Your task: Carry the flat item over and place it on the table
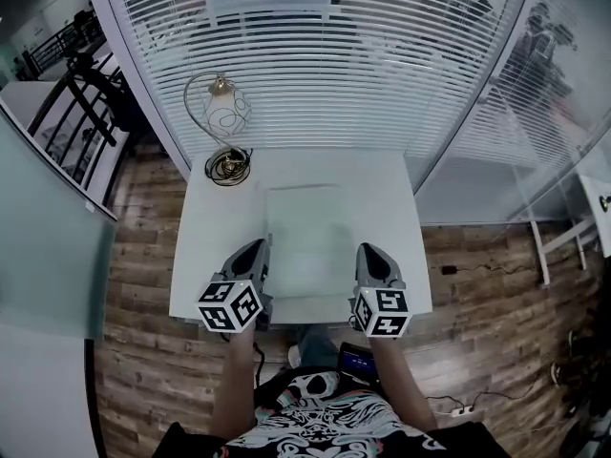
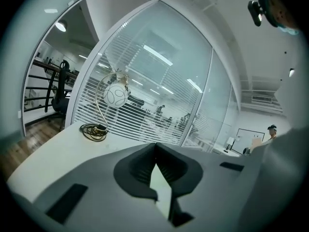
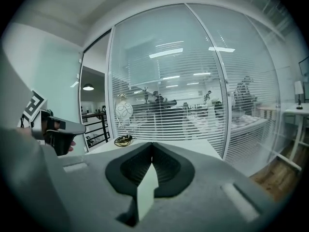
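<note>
Nearest me, my left gripper (image 1: 258, 249) and right gripper (image 1: 370, 253) sit level. Each has its jaws pinched shut on a side edge of the sheet (image 1: 307, 241), and each gripper view shows the pale edge wedged between the pads. The sheet lies flat between them over the middle of the table (image 1: 215, 256), its near edge about at the table's near edge. I can't tell whether it already rests on the top or hangs just above it. I judge the carry done and the placing to be the step in hand. Next I'd lower both sides evenly until the sheet bears on the table, then open both jaws together and draw back without dragging it. Beyond, the lamp (image 1: 226, 113) stands at the far left corner, well clear of the sheet, with blinds (image 1: 325, 65) behind.
</note>
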A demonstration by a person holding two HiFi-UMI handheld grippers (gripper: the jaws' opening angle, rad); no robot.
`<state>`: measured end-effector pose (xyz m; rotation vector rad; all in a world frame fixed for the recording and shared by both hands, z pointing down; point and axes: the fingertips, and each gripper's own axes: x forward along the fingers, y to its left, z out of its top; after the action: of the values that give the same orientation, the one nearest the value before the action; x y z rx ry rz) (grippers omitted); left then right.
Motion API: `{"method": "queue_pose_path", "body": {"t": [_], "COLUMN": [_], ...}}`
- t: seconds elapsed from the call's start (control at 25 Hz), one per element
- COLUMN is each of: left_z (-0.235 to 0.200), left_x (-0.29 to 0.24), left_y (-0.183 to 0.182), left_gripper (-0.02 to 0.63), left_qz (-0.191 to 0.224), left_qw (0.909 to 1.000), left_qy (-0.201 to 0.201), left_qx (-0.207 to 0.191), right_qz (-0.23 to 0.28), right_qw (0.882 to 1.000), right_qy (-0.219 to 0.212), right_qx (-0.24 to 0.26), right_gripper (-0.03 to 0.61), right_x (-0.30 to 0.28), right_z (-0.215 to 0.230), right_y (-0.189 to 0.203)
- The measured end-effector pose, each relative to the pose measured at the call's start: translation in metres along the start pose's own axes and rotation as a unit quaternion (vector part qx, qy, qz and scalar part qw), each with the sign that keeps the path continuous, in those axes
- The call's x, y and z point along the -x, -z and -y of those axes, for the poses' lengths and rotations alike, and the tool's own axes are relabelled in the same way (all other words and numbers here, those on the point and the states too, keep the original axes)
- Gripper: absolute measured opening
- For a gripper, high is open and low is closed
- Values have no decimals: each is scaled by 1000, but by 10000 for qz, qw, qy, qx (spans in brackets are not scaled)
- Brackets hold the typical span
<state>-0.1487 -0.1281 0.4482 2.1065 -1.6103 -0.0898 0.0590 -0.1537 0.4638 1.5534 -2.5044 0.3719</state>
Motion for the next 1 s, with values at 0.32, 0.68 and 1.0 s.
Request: {"method": "queue_pose_path", "body": {"t": [0.32,0.68,1.0], "left_z": [-4,-5,-9], "left_x": [7,8,9], "left_y": [3,0,3], "left_gripper": [8,8,8], "left_qz": [18,63,76], "left_qw": [10000,10000,9999], "left_qy": [-14,27,-53], "left_qx": [-25,69,101], "right_qz": [254,140,75], "right_qw": [9991,9995,9996], "right_qy": [-209,-160,-182], "right_qx": [-248,-241,-184], "right_gripper": [6,6,6], "right_x": [8,8,6], "right_z": [-7,-4,-5], "right_y": [-1,0,4]}}
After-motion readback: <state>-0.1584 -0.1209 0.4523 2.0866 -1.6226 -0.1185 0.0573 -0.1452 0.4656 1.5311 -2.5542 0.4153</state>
